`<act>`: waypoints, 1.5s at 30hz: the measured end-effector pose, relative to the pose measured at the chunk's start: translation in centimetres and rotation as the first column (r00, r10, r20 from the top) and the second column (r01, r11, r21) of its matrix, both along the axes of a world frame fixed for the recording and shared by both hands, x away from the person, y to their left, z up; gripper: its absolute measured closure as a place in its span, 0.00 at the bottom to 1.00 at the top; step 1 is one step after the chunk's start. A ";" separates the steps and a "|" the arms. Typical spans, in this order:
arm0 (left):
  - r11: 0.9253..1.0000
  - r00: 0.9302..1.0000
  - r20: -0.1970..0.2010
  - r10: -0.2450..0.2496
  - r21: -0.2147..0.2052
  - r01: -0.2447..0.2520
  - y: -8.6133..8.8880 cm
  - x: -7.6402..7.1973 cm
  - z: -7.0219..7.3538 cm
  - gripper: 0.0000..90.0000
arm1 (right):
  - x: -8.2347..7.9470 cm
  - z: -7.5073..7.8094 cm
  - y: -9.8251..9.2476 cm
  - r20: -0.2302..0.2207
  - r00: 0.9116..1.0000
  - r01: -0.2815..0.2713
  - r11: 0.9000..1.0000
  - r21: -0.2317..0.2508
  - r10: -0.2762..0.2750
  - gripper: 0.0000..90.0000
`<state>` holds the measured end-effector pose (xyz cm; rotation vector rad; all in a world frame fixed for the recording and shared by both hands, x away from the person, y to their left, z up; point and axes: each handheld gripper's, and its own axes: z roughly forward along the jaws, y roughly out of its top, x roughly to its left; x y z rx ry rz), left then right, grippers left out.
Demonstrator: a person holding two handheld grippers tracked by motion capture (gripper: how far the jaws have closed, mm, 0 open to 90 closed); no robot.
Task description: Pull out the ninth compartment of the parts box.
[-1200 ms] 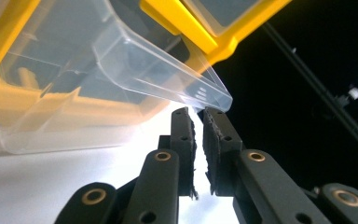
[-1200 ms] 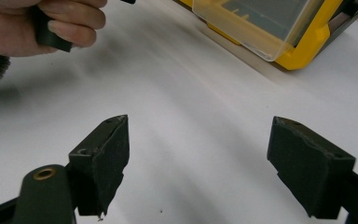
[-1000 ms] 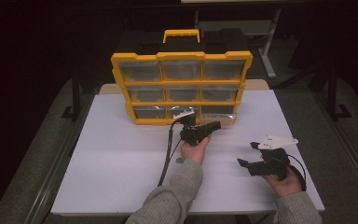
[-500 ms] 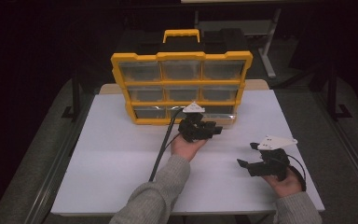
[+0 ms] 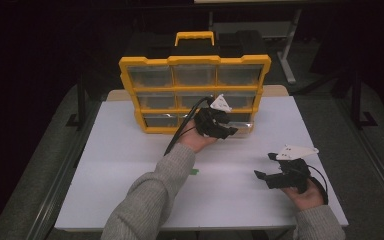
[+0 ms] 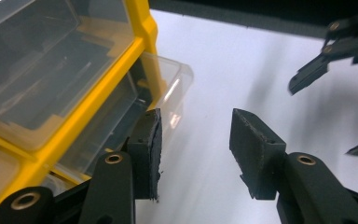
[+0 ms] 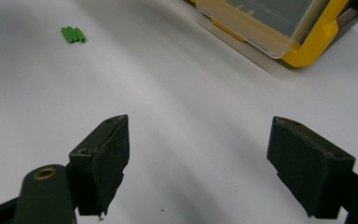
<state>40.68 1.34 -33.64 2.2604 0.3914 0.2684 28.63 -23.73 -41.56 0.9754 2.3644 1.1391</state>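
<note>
I have the white table (image 5: 130, 165) spread across most of the high view, and at its far edge stands the yellow organizer case (image 5: 195, 92), upright, handle on top, with three rows of clear drawers facing me. The bottom right drawer (image 5: 240, 125) is pulled partway out of its slot; in my left gripper view its clear front corner (image 6: 175, 88) juts past the yellow frame over the bare tabletop.

My left gripper (image 5: 230, 131) hangs in front of the case's lower rows, just above the pulled drawer, held by the left hand (image 5: 196, 140) in a grey sleeve, its cable trailing down to the table. Its jaws have just been opening: the two black pads (image 6: 147, 149) stand apart with nothing between them, only white tabletop showing in the gap, and the drawer lies just beside the pad nearer the case without being pinched.

My right gripper (image 5: 263, 167) sits low over the near right part of the table, well apart from the case, resting in the right hand (image 5: 307, 192). Its pads (image 7: 105, 161) are spread wide and grip nothing.

Smallest of all, a little cluster of green pieces (image 7: 73, 34) lies on the table in my right gripper view; from above it is a small green spot (image 5: 194, 171) beside my left forearm.
</note>
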 end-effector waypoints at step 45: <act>0.960 0.992 0.006 -0.124 0.254 0.119 -2.6 3.5 -2.5 0.77 | 0.3 -0.1 -0.8 -0.010 1.000 -0.010 0.999 0.038 0.011 0.22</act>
